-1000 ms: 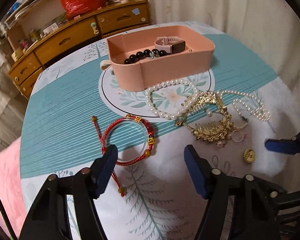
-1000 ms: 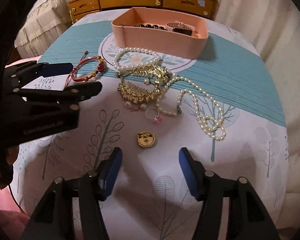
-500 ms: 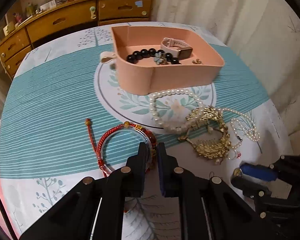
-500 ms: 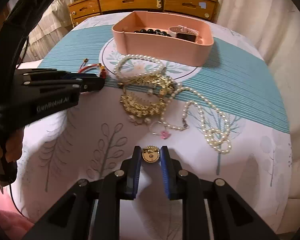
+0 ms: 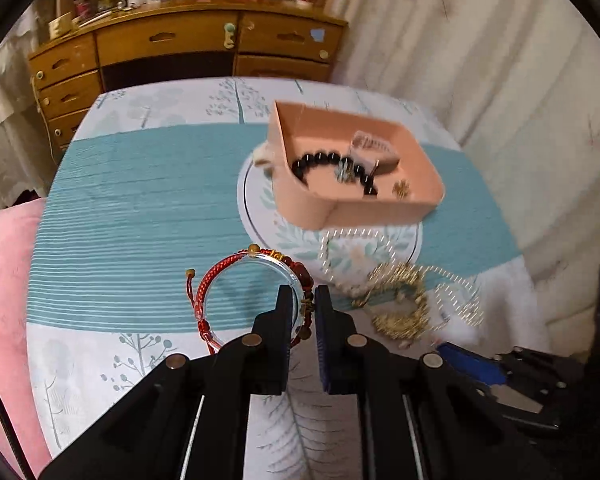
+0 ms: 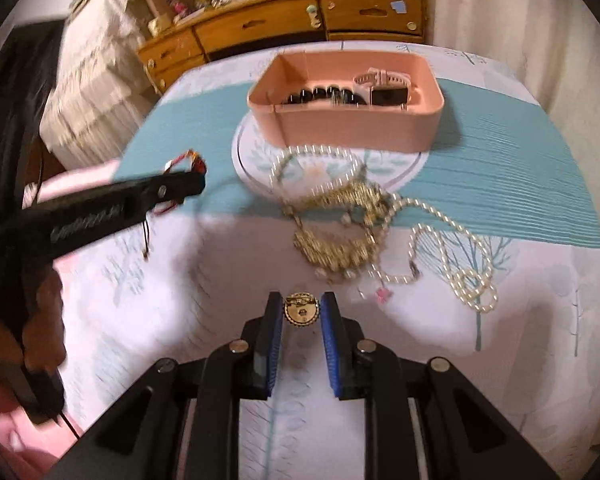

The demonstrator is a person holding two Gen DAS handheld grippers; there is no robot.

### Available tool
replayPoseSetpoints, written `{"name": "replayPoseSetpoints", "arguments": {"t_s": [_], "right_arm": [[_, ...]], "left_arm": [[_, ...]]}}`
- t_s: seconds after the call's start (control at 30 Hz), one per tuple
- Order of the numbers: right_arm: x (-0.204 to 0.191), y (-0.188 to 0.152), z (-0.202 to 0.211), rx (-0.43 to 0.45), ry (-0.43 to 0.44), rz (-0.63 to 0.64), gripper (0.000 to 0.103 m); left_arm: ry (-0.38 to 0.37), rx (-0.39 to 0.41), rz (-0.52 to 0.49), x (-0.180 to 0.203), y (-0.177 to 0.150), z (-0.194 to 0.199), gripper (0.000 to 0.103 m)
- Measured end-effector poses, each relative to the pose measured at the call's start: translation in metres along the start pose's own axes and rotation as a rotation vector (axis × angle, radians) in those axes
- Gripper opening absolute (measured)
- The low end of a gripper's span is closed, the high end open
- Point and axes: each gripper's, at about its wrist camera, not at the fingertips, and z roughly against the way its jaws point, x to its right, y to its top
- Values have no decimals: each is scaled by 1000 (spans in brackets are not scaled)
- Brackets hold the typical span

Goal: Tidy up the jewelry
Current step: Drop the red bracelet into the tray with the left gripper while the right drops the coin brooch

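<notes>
Jewelry in both grips: my right gripper (image 6: 300, 312) pinches the gold brooch (image 6: 301, 311), my left gripper (image 5: 302, 306) is clamped on the red bracelet (image 5: 252, 292), which hangs off its pads. I'd carry both level and slow, clearing the gold comb (image 6: 336, 236) and pearl strands (image 6: 452, 256), and release low inside the far pink tray (image 6: 360, 128).

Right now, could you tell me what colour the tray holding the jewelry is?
The tray is peach-pink all over, seen best in the right wrist view.
</notes>
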Motion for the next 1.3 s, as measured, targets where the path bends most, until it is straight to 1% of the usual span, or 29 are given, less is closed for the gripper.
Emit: {"name": "replayPoseSetpoints", "arguments": {"t_s": [0.1, 0.17, 0.37, 0.53, 0.63, 0.77, 0.8, 0.83, 0.87, 0.9, 0.93, 0.97, 1.0, 1.03, 1.07, 1.1, 1.17, 1.2, 1.27, 1.3], "right_arm": [[2, 17, 5, 47, 41, -54, 19], [3, 28, 8, 69, 52, -68, 19], [10, 73, 20, 168, 67, -60, 19], [20, 106, 29, 229, 77, -44, 19], [28, 122, 30, 252, 83, -46, 19], [41, 139, 31, 275, 85, -58, 19], [45, 141, 31, 278, 85, -61, 20], [48, 143, 30, 281, 86, -68, 20], [52, 146, 27, 273, 87, -73, 22], [54, 148, 22, 241, 86, -72, 34], [57, 150, 17, 208, 81, -70, 43], [59, 149, 14, 189, 76, -70, 58], [61, 147, 13, 186, 77, -77, 59], [64, 144, 14, 193, 84, -88, 59], [67, 142, 16, 193, 88, -101, 60], [70, 138, 16, 184, 85, -120, 63], [78, 128, 17, 145, 67, -167, 71], [81, 123, 16, 127, 64, -187, 72], [88, 107, 17, 83, 52, -235, 73], [91, 100, 17, 75, 47, -253, 73]], "left_arm": [[3, 11, 7, 3, 10, 9, 9], [14, 15, 16, 7, 21, 15, 9], [26, 61, 22, 20, 49, 26, 9], [-8, 105, 20, 34, 76, 32, 9], [-14, 142, 8, 45, 93, 33, 9], [-19, 164, 15, 55, 113, 29, 9], [-14, 159, 21, 57, 117, 27, 12], [-5, 149, 27, 58, 121, 26, 18], [11, 130, 36, 59, 124, 23, 38], [25, 106, 45, 60, 126, 21, 61], [26, 85, 58, 59, 127, 19, 68], [9, 77, 70, 58, 127, 19, 70], [-2, 66, 79, 57, 126, 19, 71], [2, 51, 83, 56, 124, 19, 73], [27, 25, 84, 55, 122, 19, 80], [46, 9, 83, 54, 120, 19, 83], [104, -32, 76, 51, 111, 18, 84], [129, -50, 75, 50, 106, 18, 84], [192, -98, 69, 46, 92, 17, 84], [212, -115, 64, 45, 83, 18, 84]]}}
